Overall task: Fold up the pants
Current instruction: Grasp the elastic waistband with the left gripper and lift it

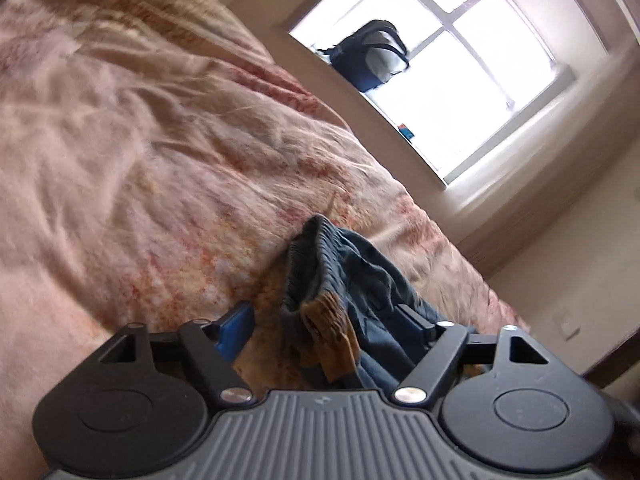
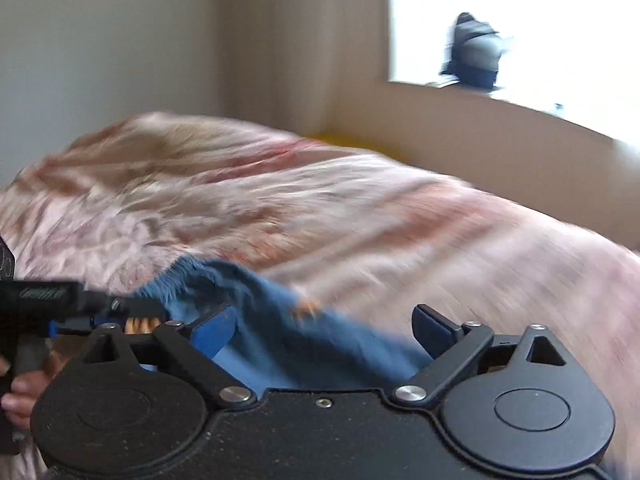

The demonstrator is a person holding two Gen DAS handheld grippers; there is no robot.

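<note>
**Two claws, one pair of pants**

Two claws are mine, one in each hand, and both hang over the bed (image 1: 120,140).

My left claw (image 1: 332,320) has its jaws wide apart. The pants (image 1: 352,276) lie bunched up between them on the bed, right at the near edge. They are blue (with a tan patch showing at the top band). The cloth lies against the right finger (image 1: 414,316). The other finger is clear of it, so nothing is pinched.

My right claw (image 2: 324,330) is spread wide too. The blue pants (image 2: 280,328) lie under it and between its fingers, but the pads do not squeeze them. This view is blurry. At its left edge I see my other claw and my hand (image 2: 20,396) on its handle.

A bag (image 1: 370,56) sits in the bright window (image 1: 480,92).
</note>
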